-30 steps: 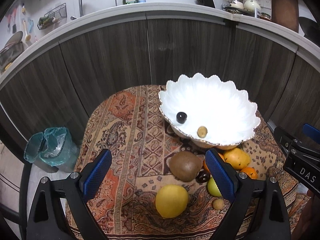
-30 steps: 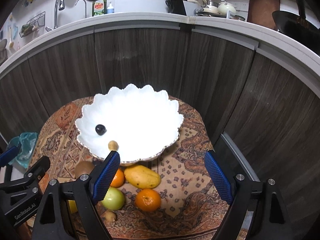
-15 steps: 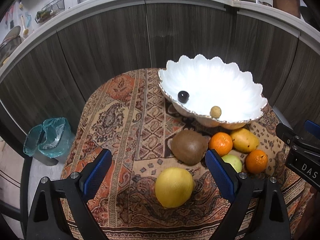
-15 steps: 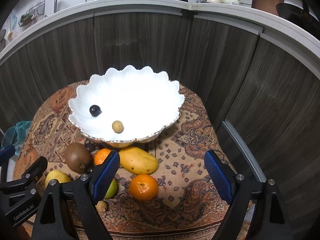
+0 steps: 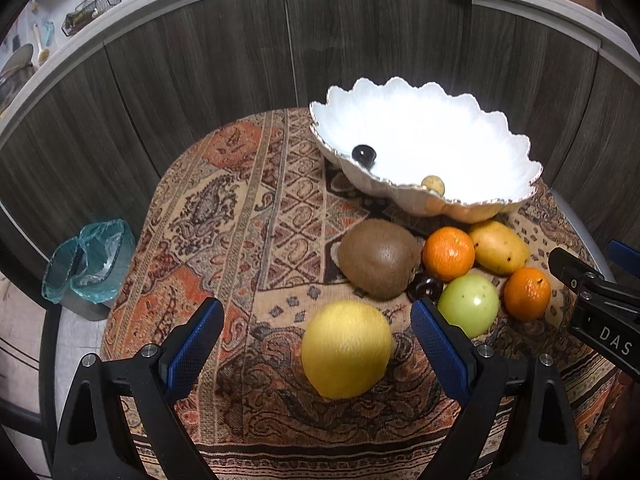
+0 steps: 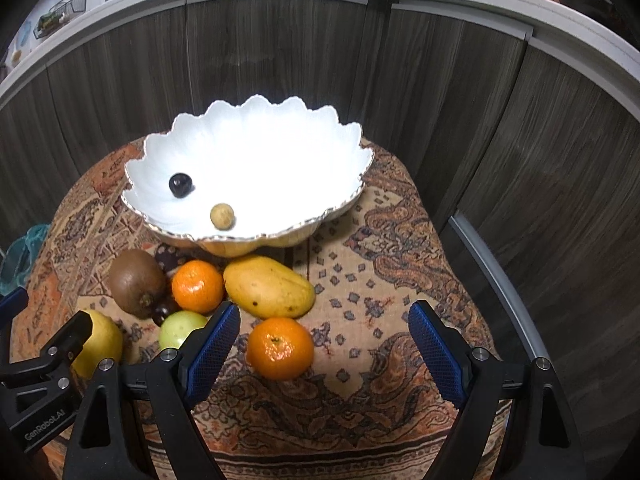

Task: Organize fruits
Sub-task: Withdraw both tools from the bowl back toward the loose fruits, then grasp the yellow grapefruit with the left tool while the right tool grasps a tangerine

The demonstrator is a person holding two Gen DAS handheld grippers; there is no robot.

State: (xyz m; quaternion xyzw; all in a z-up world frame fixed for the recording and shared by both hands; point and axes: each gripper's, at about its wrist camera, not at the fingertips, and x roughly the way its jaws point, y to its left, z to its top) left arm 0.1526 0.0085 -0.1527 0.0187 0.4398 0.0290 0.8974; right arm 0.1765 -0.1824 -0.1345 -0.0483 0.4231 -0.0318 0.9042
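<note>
Green fruit [image 6: 178, 328] half-hidden, dark fruit [image 6: 162, 312] wedged

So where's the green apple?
In the left wrist view the green apple sits on the cloth, right of the kiwi, between two oranges.

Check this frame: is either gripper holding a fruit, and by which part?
Nothing is held. The left gripper is open, its jaws apart with the lemon lying on the cloth between them. The right gripper is open near an orange.
</note>
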